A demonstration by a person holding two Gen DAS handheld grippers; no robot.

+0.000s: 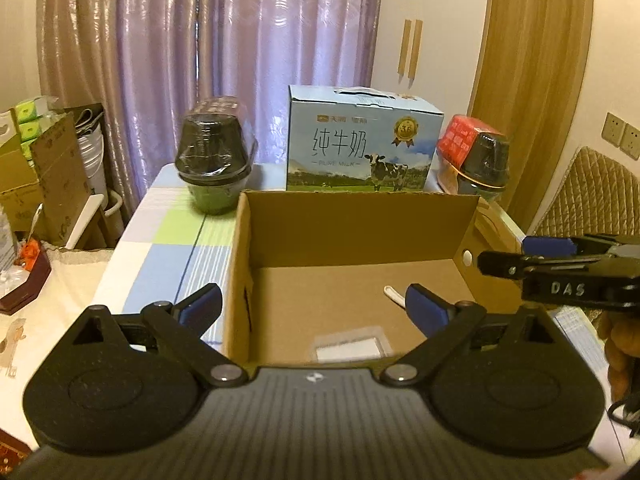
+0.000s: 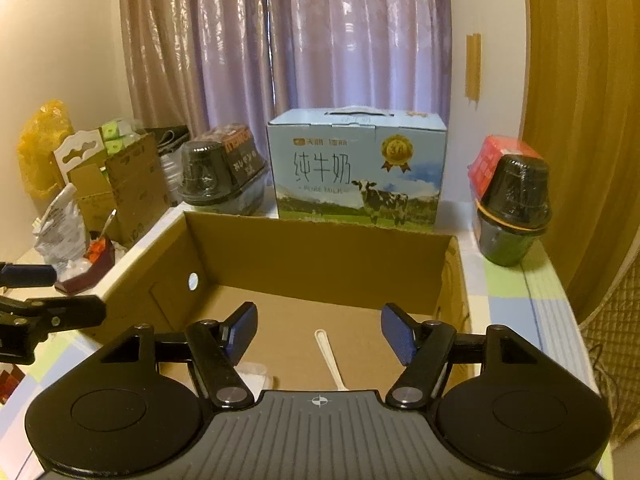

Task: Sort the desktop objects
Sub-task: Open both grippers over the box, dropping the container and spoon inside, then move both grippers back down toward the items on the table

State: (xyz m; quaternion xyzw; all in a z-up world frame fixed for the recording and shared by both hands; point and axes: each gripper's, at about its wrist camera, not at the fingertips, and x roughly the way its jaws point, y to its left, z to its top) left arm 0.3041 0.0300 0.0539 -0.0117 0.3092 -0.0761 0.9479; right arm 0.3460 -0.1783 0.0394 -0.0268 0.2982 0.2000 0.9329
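Checked tablecloth (image 1: 172, 240) in pale blue, green and white covers the work surface; purple curtains (image 2: 320, 40) close the far background. Nearest the cameras, the left gripper (image 1: 314, 310) sits at the near-left corner of the cardboard box (image 1: 360, 224), fingers spread wide with nothing between the blue pads (image 1: 424, 308); the right gripper (image 2: 318, 334) hangs over the box's near right part, likewise spread wide and empty. Both appear poised for a pick-up or just clear of a release; which cannot be told. On the box floor lie a white plastic spoon (image 2: 330, 356) and a clear flat packet (image 1: 352, 346), judged to be items already sorted; the open-topped box serves as the collecting bin. Beyond the far wall of the box, on the table, stand three items in a row, apparently awaiting sorting: a dark wrapped noodle cup (image 2: 218, 176) at far left; a blue milk carton (image 2: 356, 164) at centre, carry handle up; a red-and-black noodle cup (image 2: 512, 208) at far right. Cardboard clutter (image 2: 120, 184) lies off the table's left edge.
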